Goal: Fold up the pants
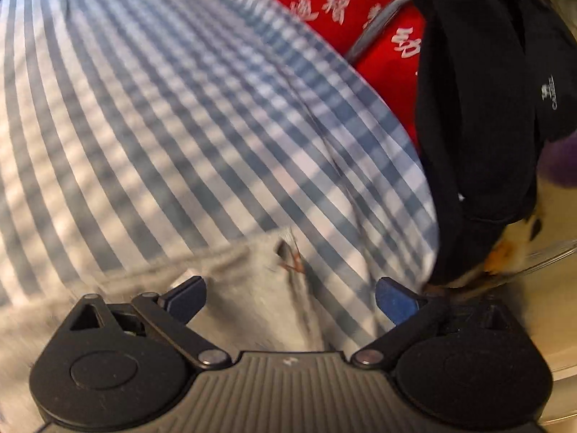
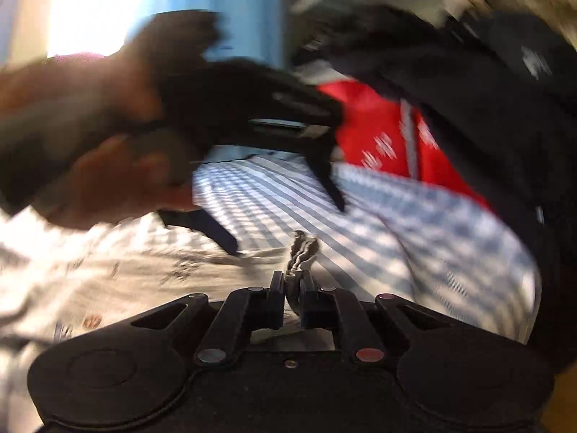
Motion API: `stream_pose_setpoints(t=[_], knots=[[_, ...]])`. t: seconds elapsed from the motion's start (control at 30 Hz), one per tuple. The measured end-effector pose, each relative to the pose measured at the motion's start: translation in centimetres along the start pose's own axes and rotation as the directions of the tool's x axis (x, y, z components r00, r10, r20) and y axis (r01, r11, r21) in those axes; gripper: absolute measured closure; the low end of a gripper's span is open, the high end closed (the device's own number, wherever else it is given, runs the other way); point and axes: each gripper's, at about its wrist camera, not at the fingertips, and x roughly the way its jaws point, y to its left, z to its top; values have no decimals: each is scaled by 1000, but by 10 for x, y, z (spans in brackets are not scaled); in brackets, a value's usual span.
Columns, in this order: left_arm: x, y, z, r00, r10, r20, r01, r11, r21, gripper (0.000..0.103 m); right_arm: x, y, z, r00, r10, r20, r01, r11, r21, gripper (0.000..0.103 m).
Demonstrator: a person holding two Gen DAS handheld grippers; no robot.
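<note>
Blue-white checked sheet (image 1: 180, 126), red cloth (image 1: 346, 11) w/ white characters, black garment (image 1: 476, 108), maybe jacket.

Sunlit blue-checked bedsheet (image 1: 180, 108); bright window (image 2: 93, 7) behind.

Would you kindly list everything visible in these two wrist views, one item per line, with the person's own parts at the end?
pants: one, pale grey-white with small marks, lying on the checked sheet, an edge bunched between the right gripper's fingers.
checked sheet: one, blue and white, spread under the pants.
red cloth: one, red with white characters, beyond the sheet's far edge.
black garment: one, black, draped at the right of both views.
blue panel: one, light blue, upright in the background; blurred.
left gripper: one, black with blue fingers, jaws wide apart above the pants.
right gripper: one, black, closed on the pants edge.
hand: one, holding the left gripper, blurred.
</note>
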Motion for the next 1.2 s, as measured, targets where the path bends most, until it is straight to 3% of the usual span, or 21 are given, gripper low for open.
stream_pose_setpoints(t=[0.13, 0.23, 0.4, 0.5, 0.67, 0.87, 1.07, 1.2], knots=[[-3, -4, -6, 999, 40, -18, -39, 999, 28, 11, -6, 20, 5, 1000, 12, 23, -9, 993, -119, 96], [-11, -7, -10, 999, 50, -8, -49, 997, 65, 27, -8, 28, 10, 999, 23, 27, -18, 986, -164, 96], [-29, -8, -14, 996, 86, 24, -87, 995, 44, 67, -12, 39, 16, 999, 44, 25, -38, 980, -197, 96], [-46, -3, -22, 995, 79, 62, -81, 997, 19, 84, -20, 48, 20, 998, 60, 23, -54, 977, -208, 96], [-84, 7, -39, 991, 47, 129, -47, 999, -6, 93, -39, 63, 33, 995, 89, 43, -78, 972, -224, 96], [-141, 31, -69, 980, 24, 198, -17, 999, -35, 94, -68, 90, 51, 983, 166, 73, -143, 958, -247, 96], [-203, 72, -80, 965, 29, 262, -6, 996, -89, 95, -89, 133, 60, 957, 281, 68, -250, 924, -290, 96], [-233, 107, -87, 958, 49, 283, -12, 991, -131, 95, -95, 162, 62, 927, 375, 23, -356, 896, -267, 96]])
